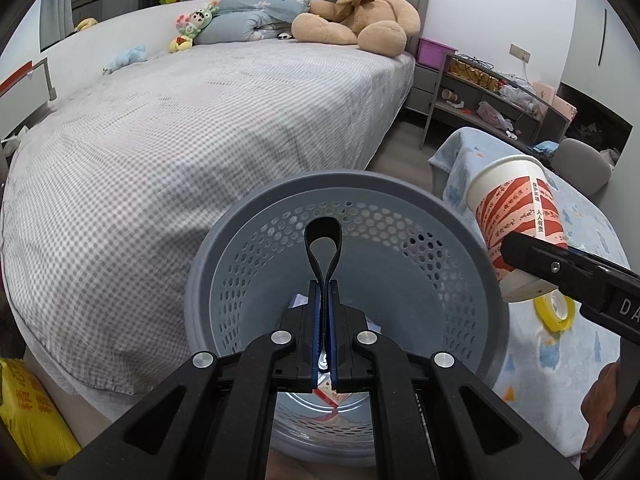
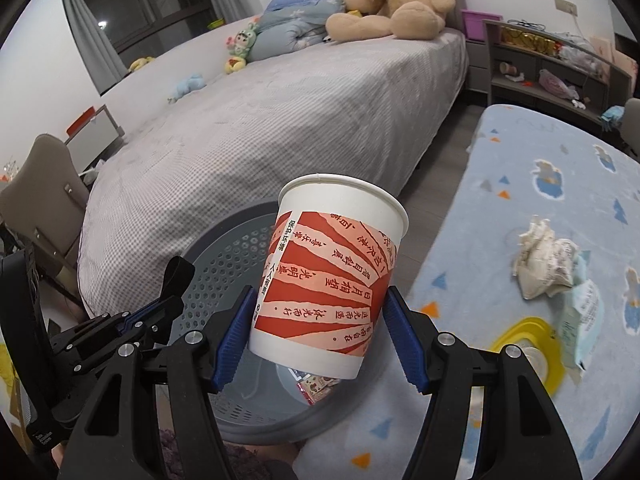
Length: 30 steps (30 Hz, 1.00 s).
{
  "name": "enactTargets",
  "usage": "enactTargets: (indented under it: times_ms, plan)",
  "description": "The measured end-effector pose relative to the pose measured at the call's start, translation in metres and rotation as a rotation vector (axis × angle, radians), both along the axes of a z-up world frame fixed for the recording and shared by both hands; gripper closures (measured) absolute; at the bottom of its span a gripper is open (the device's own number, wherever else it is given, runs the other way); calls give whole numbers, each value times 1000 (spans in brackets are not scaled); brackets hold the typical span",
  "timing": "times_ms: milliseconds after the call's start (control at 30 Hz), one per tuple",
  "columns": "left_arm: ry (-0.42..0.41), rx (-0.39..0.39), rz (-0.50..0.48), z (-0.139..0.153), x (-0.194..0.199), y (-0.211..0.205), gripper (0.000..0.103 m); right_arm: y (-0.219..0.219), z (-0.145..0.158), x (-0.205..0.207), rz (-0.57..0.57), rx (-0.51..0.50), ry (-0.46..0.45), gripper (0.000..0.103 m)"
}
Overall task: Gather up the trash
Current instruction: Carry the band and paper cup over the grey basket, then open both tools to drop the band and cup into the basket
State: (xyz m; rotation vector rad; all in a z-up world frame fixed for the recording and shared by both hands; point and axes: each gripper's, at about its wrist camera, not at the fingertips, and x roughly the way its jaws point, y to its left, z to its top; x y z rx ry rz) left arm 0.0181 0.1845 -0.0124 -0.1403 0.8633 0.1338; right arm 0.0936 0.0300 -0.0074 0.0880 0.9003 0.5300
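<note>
A grey perforated waste basket (image 1: 460,248) stands between the bed and the blue-covered table; it also shows in the right wrist view (image 2: 224,256). My left gripper (image 1: 324,292) is shut on the basket's black strap handle (image 1: 323,236). My right gripper (image 2: 320,312) is shut on a red-and-white paper cup (image 2: 332,276), held upright beside the basket's rim; the cup also shows in the left wrist view (image 1: 516,216). Wrappers (image 2: 316,386) lie at the basket's bottom. A crumpled paper wad (image 2: 544,260) and a pale wrapper (image 2: 584,320) lie on the table.
A yellow tape roll (image 2: 524,344) lies on the blue table cover (image 2: 520,168). A bed (image 1: 200,128) with a teddy bear (image 1: 360,4) fills the left. A cluttered grey shelf (image 1: 488,96) stands behind. A yellow bag (image 1: 32,412) sits on the floor at left.
</note>
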Motion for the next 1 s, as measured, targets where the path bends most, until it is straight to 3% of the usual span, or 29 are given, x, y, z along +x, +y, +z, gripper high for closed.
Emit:
enactTargets:
  times_ms: [300, 600, 667, 800, 1000]
  plan:
    - [44, -23, 20, -15, 11, 13, 99, 24, -15, 9, 64, -7, 29, 40]
    - [28, -22, 42, -12, 23, 17, 99, 29, -19, 19, 83, -5, 35, 40]
    - [29, -30, 47, -12, 24, 19, 93, 29, -19, 20, 89, -5, 34, 40]
    - [17, -24, 63, -9, 21, 22, 72, 30, -18, 19, 94, -4, 31, 38]
    - [8, -27, 82, -6, 15, 27, 60, 34, -16, 16, 93, -17, 19, 37]
